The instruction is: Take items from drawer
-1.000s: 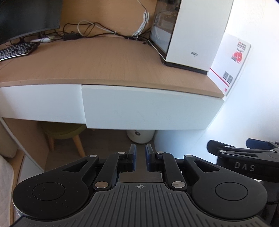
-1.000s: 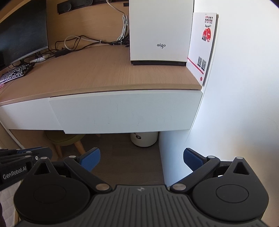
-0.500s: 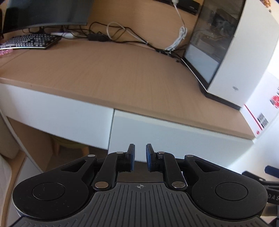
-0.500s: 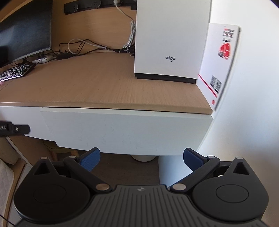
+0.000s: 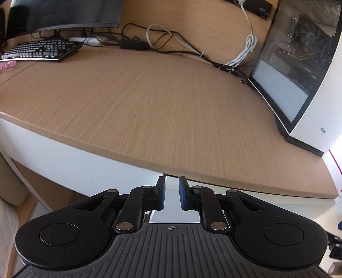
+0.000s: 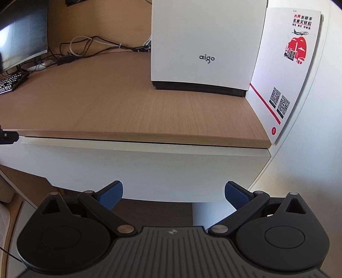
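Wood-grain counter [image 5: 149,102] runs the width of both views, with white fronts beneath its edge; at far left a keyboard [image 5: 40,50] lies below a dark monitor [image 5: 64,12]; a tangle of cables [image 5: 162,40] trails along the back wall; toward the right a white computer case [image 6: 205,42] stands upright on the counter, and just beside it a white card with red print and two QR codes [image 6: 286,70] leans against the wall. The drawer [image 6: 145,169] sits under the counter edge, front flush, shut; nothing of its contents shows. Left tool [image 5: 171,193]: blue pads nearly together, a narrow gap between, gripping nothing, close to the counter edge. Right tool [image 6: 173,195]: fingers spread wide, empty, in front of the drawer front.
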A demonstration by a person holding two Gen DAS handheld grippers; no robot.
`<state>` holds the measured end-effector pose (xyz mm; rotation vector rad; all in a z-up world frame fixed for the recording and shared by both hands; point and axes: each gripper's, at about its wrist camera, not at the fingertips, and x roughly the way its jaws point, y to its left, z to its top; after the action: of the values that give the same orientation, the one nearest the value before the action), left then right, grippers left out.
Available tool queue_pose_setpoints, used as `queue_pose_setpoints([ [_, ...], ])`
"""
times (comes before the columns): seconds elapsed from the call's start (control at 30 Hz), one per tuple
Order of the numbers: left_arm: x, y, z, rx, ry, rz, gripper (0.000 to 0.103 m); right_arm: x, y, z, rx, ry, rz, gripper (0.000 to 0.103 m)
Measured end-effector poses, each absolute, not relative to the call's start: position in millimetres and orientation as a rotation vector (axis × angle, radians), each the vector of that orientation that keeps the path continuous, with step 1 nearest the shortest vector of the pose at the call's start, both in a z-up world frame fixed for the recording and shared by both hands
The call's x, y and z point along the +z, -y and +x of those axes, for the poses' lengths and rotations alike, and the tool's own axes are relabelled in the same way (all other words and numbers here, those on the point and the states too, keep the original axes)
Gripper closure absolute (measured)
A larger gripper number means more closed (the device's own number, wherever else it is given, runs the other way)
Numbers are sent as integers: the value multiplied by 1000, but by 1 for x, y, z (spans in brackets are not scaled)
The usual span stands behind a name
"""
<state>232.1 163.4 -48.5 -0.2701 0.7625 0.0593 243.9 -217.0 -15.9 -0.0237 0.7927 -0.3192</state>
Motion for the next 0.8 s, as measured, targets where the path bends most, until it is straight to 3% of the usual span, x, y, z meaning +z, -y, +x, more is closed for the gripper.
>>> queue_pose_setpoints([
  [0.8,-67,-173,249,22,-785,-301,89,-21,239,253,-322,-818,-27,1],
])
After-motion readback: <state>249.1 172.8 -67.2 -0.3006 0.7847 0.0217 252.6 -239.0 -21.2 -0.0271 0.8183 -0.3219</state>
